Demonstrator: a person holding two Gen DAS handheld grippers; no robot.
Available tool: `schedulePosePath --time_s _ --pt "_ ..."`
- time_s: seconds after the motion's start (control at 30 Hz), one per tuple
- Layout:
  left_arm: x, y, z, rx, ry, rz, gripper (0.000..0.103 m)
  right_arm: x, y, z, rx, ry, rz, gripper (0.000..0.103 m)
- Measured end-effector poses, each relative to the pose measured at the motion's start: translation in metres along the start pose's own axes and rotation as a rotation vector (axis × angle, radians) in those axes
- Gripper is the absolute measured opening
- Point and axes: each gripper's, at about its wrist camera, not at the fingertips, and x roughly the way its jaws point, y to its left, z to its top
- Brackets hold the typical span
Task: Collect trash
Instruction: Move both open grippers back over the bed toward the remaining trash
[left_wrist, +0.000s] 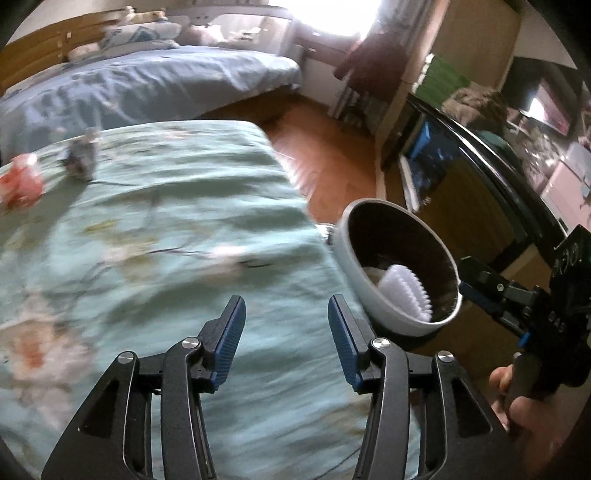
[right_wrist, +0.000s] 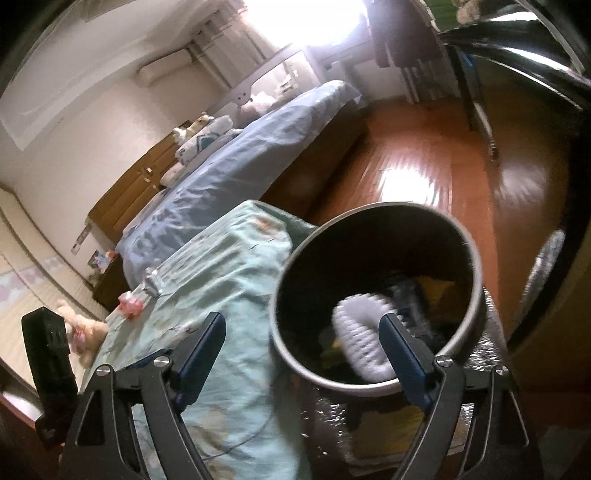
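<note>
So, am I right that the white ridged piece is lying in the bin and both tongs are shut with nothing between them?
Not quite: both tongs are open, not shut. The left tongs gape over the green bedspread, and the right tongs gape above the bin. The rest holds: the white ridged piece lies in the bin, as the right wrist view shows, and nothing is between either pair.

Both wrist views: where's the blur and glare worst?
Left wrist: the green floral bedspread smears with motion blur, and the bright window blows out. Right wrist: the same window is overexposed, the white ridged item in the round grey bin is smeared.
</note>
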Motion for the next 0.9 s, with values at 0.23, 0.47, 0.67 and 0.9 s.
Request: schedulePosePath --time_s 0.23,0.47,0.67,0.9 --pt "-0.022 0.049 -0.007 -0.088 -0.03 0.053 0.048 0.019 0.037 -0.01 -0.049 0.046 0.049 0.092" --pt "-0.04 0.093 -0.014 -0.161 -0.053 0.105 0.049 0.037 0.075 -0.019 -0.101 0.086 0.101 0.093" --pt "-0.049 0.127 -0.02 -0.219 -0.065 0.141 0.051 0.053 0.103 -0.024 -0.143 0.115 0.138 0.093" --pt "-0.055 0.156 -0.017 -0.261 -0.077 0.181 0.052 0.079 0.133 -0.029 -0.186 0.159 0.178 0.093"
